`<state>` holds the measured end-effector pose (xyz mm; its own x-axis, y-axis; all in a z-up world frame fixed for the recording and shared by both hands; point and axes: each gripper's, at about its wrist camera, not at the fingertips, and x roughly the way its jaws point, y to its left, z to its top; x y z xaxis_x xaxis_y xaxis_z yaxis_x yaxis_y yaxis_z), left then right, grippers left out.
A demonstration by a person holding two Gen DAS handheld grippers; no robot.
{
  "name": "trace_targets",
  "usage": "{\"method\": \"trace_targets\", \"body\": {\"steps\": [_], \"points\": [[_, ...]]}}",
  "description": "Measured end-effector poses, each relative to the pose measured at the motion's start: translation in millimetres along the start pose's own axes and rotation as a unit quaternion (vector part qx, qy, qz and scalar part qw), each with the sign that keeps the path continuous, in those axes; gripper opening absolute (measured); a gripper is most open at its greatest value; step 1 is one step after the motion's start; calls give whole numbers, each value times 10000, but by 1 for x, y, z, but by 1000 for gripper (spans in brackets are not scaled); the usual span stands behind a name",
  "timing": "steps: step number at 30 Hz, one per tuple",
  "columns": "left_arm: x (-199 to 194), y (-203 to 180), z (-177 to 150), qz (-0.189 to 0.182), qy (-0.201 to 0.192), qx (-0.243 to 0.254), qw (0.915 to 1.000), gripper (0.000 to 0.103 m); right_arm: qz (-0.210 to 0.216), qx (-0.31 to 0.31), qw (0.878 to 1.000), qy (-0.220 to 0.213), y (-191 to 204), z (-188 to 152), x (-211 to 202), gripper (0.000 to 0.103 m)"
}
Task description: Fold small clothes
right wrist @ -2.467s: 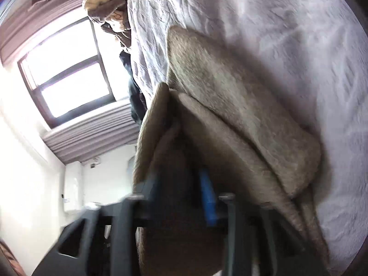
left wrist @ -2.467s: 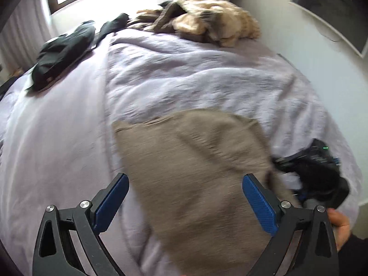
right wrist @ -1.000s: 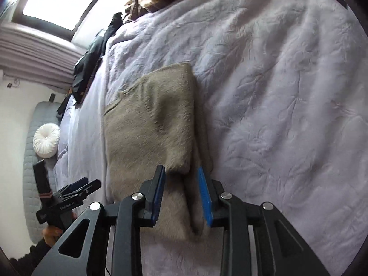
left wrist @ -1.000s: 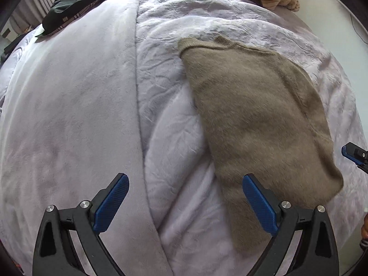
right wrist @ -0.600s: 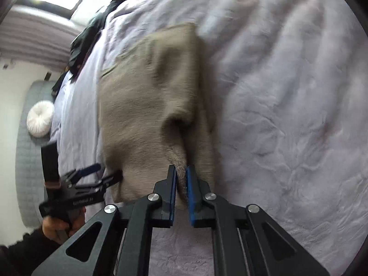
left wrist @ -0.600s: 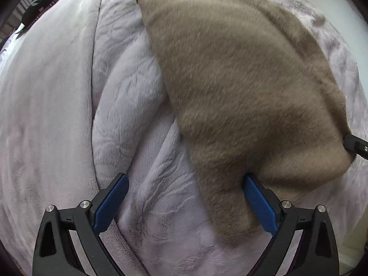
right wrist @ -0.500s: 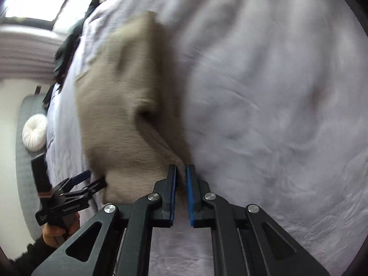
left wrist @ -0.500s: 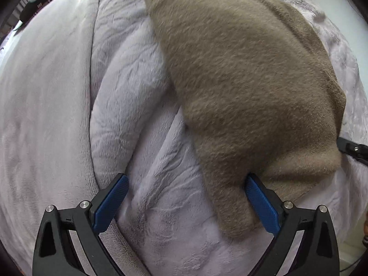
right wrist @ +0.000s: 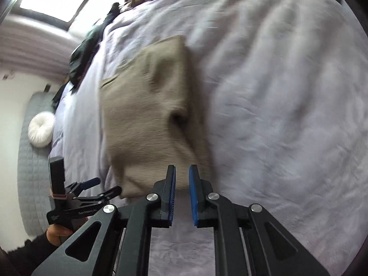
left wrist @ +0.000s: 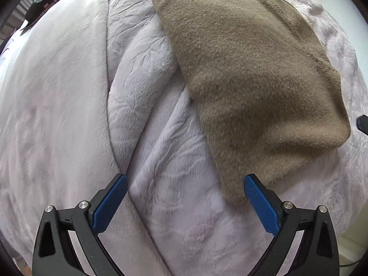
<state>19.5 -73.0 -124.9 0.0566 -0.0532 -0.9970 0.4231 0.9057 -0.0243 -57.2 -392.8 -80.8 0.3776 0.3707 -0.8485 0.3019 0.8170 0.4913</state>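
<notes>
Our right gripper (right wrist: 182,172), jaws opening and gripping nothing, sits at 6 o'clock of the folded tan fuzzy knit garment (right wrist: 147,105); left gripper (left wrist: 184,184) wide open, empty.

1 tan garment (left wrist: 253,73), 2 claws: left (left wrist: 184,197) & right (right wrist: 182,193), 1 white cushion (right wrist: 41,130).

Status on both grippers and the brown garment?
Left gripper open, its right pad at the brown garment's near corner. Right gripper jaws opening, nothing between them. Garment folded on the blanket. Nothing in the way.
</notes>
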Motion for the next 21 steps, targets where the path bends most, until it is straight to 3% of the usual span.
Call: {"method": "trace_targets", "body": {"steps": [3,5,9,18,19,21], "points": [[-11,1,-6,-8,-12,-128,9999,102,-69,-178,9987,475,10,5,32,14],[-26,6,-13,-53,-73,-201,9998,102,-395,6,9957,842,1,7,56,11],[-48,12,-28,-166,-244,-310,9991,102,-172,733,9947,694,-18,8,48,12],[-84,26,-59,-371,-554,-473,9967,102,-689,570,9937,672,0,-11,17,12],[-86,29,-62,-407,-554,-486,9964,102,-688,564,9938,670,6,-13,18,16],[-93,29,-64,-474,-609,-526,9956,102,-685,501,9941,674,17,-17,19,37]]}}
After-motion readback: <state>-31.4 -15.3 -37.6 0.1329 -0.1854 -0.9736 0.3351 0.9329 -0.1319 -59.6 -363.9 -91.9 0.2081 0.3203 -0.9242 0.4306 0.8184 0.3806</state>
